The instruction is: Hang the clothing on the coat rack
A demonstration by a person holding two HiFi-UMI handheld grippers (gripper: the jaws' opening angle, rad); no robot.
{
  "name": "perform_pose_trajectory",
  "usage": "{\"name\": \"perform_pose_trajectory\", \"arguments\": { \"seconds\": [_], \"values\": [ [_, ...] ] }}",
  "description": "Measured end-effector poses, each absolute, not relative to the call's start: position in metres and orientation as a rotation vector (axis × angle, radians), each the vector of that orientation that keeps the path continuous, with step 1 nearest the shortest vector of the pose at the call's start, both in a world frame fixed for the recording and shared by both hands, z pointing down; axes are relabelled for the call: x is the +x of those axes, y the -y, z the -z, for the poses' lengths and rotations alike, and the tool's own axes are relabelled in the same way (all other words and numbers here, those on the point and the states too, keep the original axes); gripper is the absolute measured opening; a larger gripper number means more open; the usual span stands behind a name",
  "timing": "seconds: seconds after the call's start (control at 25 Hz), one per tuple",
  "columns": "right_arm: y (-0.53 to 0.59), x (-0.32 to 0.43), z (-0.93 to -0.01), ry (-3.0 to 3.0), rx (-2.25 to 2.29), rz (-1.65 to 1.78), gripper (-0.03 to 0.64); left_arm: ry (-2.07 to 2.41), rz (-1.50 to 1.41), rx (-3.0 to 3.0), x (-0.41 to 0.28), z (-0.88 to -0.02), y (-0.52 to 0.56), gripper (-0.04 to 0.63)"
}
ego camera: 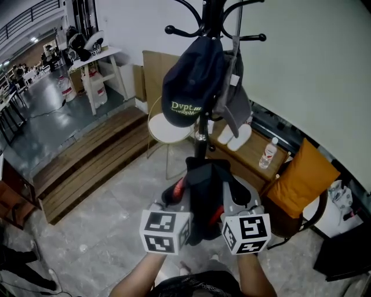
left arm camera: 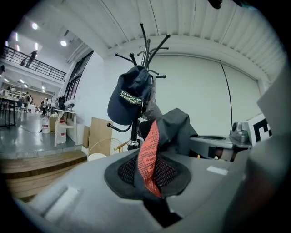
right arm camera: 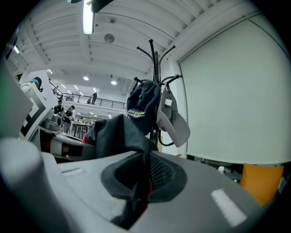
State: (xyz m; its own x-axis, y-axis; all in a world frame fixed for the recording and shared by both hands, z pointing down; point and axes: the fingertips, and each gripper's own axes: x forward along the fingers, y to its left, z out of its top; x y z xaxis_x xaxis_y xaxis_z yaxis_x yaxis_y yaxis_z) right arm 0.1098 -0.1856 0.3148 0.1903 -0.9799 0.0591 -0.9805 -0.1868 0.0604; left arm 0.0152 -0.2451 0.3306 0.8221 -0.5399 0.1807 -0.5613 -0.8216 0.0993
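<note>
Black fabric garment with a red knit strip (ego camera: 204,194) sits lower centre of the head view, bunched up in the air between your two claws. It is below the hanging caps and in front of the rack's pole, not on any hook.

Your left claw (left arm camera: 150,182) is narrow and pinched on the garment. In the left gripper view the red strip and black cloth run straight between the dark pads. Your right claw (right arm camera: 143,182) is also narrow and clamped on black cloth of the same garment, which folds up over the pads toward the left of that frame. The two marker cubes sit side by side at bottom centre of the head view, close together, with the garment between them.

Black metal coat rack (ego camera: 212,14) stands at top centre, hooks curling outward. A navy blue cap with yellow-green lettering (ego camera: 191,81) hangs on it, and a grey cap (ego camera: 235,104) hangs just to its right, touching it.

Behind the pole there is a round white stool (ego camera: 168,129) on the left. On the right is a low wooden bench (ego camera: 255,159) carrying white slippers (ego camera: 235,134) and a plastic bottle (ego camera: 268,154). An orange cushion (ego camera: 301,174) is at centre right. Wooden steps (ego camera: 87,168) run along the left, above the grey tiled floor (ego camera: 110,238).
</note>
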Motion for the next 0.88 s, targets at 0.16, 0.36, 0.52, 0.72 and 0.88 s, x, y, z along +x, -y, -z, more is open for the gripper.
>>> {"name": "perform_pose_trajectory", "arguments": {
  "seconds": [0.16,0.36,0.52,0.72,0.88],
  "values": [
    [0.194,0.118,-0.315,1.952,2.349,0.013,0.018,0.864,-0.222,2.841,0.025,-0.332,0.253,0.031],
    [0.206,0.128,-0.314,1.982,2.312,0.039,0.018,0.932,-0.186,2.84,0.034,-0.33,0.269,0.031],
    [0.212,0.139,-0.313,2.0,2.295,0.052,0.018,0.957,-0.174,2.83,0.045,-0.329,0.275,0.031],
    [0.221,0.153,-0.314,2.019,2.287,0.055,0.018,0.97,-0.173,2.81,0.058,-0.332,0.281,0.032],
    [0.231,0.161,-0.312,2.038,2.284,0.061,0.018,0.992,-0.176,2.807,0.063,-0.332,0.288,0.032]
  ]
}}
